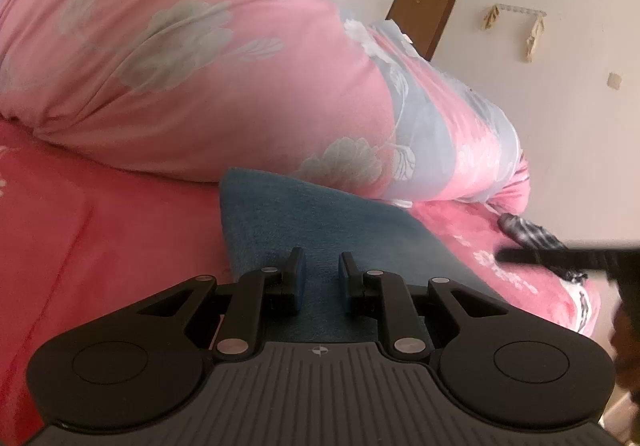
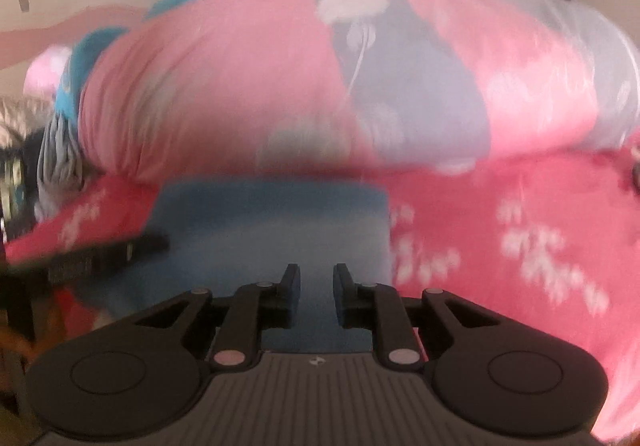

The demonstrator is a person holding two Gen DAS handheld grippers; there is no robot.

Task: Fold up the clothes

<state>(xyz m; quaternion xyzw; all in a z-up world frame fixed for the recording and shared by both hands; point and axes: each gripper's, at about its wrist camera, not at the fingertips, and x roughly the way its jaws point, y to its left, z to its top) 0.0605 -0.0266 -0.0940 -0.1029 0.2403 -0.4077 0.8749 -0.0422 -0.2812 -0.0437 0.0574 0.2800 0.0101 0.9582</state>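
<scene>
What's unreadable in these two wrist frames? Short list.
- Folded blue cloth: near edge hidden under the left gripper in the left wrist view; whether anything is pinched is unclear.
- Same cloth: smeared by motion blur in the right wrist view; folds unreadable. Right gripper covers its near edge.
- Black-and-white striped item: partly behind the blurred black bar crossing the right edge of the left wrist view.

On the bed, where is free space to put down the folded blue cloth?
Free: the pink sheet left of the blue cloth, before the rolled quilt; also the flowered sheet to its right in the right wrist view. Crowded: behind the cloth, the quilt lies close.
</scene>
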